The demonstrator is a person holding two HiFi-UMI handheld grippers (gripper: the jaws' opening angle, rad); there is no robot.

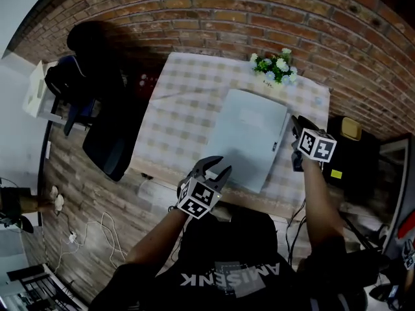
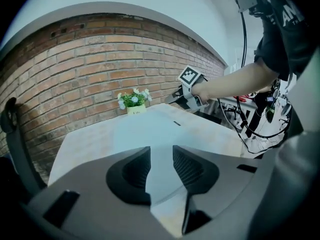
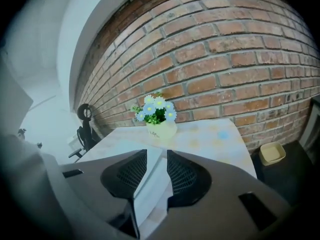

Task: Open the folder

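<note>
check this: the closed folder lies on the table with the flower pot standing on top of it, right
No: the flower pot stands on the table beyond the closed folder, apart from it, near the brick wall. The head view shows it.

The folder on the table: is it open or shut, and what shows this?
Shut. The folder lies flat on the table as one closed slab, cover down, no inside showing.

The jaws of my left hand-held gripper stand apart, gripping nothing. Just ahead of them the pale folder lies flat on the surface. Ahead to the right is my right hand-held gripper, and a flower pot stands farther ahead, before the brick wall.
</note>
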